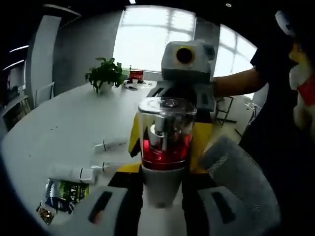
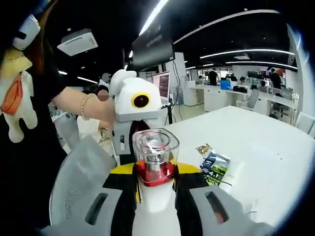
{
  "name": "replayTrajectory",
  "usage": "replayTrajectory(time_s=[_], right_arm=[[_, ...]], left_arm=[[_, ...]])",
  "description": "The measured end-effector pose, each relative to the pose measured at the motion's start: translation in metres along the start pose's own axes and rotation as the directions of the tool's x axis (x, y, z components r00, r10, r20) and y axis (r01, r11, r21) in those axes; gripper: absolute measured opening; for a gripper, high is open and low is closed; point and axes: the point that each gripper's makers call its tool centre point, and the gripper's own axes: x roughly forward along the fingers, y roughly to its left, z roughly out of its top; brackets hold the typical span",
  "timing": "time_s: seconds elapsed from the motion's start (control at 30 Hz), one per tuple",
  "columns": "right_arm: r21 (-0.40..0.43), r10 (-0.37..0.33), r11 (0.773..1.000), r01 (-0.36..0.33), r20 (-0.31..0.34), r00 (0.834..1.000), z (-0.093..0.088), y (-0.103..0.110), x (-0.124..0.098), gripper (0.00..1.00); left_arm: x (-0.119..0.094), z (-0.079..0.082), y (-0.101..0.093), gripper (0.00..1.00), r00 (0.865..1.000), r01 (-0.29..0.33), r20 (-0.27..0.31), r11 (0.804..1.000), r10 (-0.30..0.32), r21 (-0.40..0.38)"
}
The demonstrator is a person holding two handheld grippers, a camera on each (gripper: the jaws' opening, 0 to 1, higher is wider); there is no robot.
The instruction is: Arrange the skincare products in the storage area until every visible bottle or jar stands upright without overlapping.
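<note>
A bright window (image 1: 152, 37) backs the white desk (image 1: 59, 128). A potted plant (image 1: 106, 73) stands near its far edge. Ceiling strip lights (image 2: 246, 51) cross the office.

Bottle (image 1: 164, 147), left gripper view: white base cut off by the bottom edge; label unreadable. Left gripper (image 1: 160, 209): jaw tips hidden behind the bottle, contact not discernible. Right gripper (image 1: 184, 83) behind the bottle: lower body and jaws hidden. Small tubes (image 1: 110, 145) on the white table (image 1: 64, 123): too small to identify. Sachets (image 1: 66, 194) near the lower left: print blurred, partly cut by the rim. Right gripper view: bottle (image 2: 155, 167) base cut off at the bottom; right gripper (image 2: 155, 211) jaw tips hidden beside it; green packet (image 2: 214, 167) text illegible; background desks and people (image 2: 236, 83) too small to make out
</note>
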Motion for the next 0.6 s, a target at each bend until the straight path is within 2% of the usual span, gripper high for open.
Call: replayTrajectory(time_s=[0.13, 0.2, 0.3, 0.43, 0.5, 0.6], right_arm=[[-0.002, -0.019, 1.0, 0.019, -0.03, 0.999, -0.014, -0.007, 0.002, 0.29], [-0.011, -0.026, 1.0, 0.025, -0.046, 0.999, -0.024, -0.01, 0.003, 0.29], [-0.006, -0.054, 0.999, 0.054, -0.063, 0.997, -0.037, -0.016, 0.004, 0.29], [-0.018, -0.085, 0.996, 0.083, -0.088, 0.992, -0.048, -0.02, 0.007, 0.29], [-0.021, -0.09, 0.996, 0.088, -0.098, 0.991, -0.051, -0.022, 0.008, 0.29], [-0.023, -0.093, 0.996, 0.091, -0.109, 0.99, -0.055, -0.026, 0.01, 0.29]], left_arm=[[0.008, -0.009, 0.008, 0.29, 1.0, -0.022, 0.002, 1.0, 0.022, 0.006], [0.017, -0.025, 0.016, 0.29, 0.999, -0.036, -0.009, 0.999, 0.036, 0.014], [0.022, -0.037, 0.024, 0.29, 0.999, -0.045, -0.02, 0.999, 0.046, 0.02], [0.029, -0.049, 0.033, 0.29, 0.999, -0.045, -0.019, 0.999, 0.046, 0.022], [0.029, -0.048, 0.031, 0.29, 0.999, -0.044, -0.011, 0.999, 0.044, 0.018], [0.033, -0.055, 0.037, 0.29, 0.999, -0.043, -0.002, 0.999, 0.043, 0.012]])
